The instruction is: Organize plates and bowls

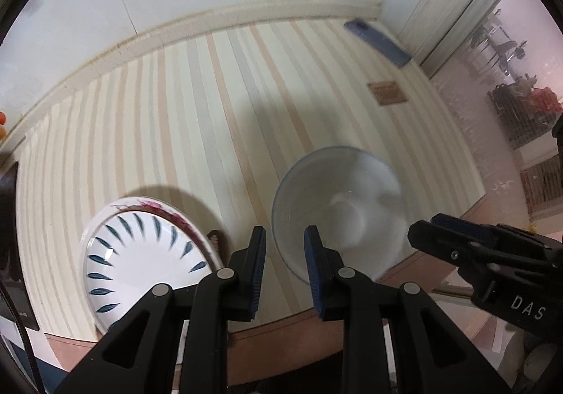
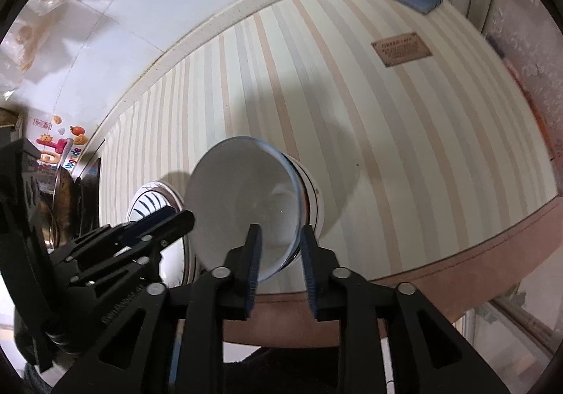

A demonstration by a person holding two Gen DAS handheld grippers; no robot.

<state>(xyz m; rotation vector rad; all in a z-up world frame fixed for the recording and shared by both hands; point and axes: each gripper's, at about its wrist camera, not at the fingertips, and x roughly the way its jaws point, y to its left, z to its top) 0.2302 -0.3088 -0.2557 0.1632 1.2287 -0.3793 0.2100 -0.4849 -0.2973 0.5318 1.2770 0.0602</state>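
On a striped tablecloth [image 1: 176, 119], the left gripper [image 1: 285, 264] hangs parted and empty; the white bowl [image 1: 337, 207] stands at its 1 o'clock, apparently straddled by the right gripper [image 2: 279, 262], patterned plate [image 1: 140, 253] at 9 o'clock.

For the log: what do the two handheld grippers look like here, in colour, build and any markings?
Both are matte black plastic. The left gripper and right gripper each have two flat fingers faced with ribbed blue pads, on angular linkage arms with triangular cut-outs and silver round pivot pins. White letters "DAS" mark the right gripper's side. No hands or sleeves show.
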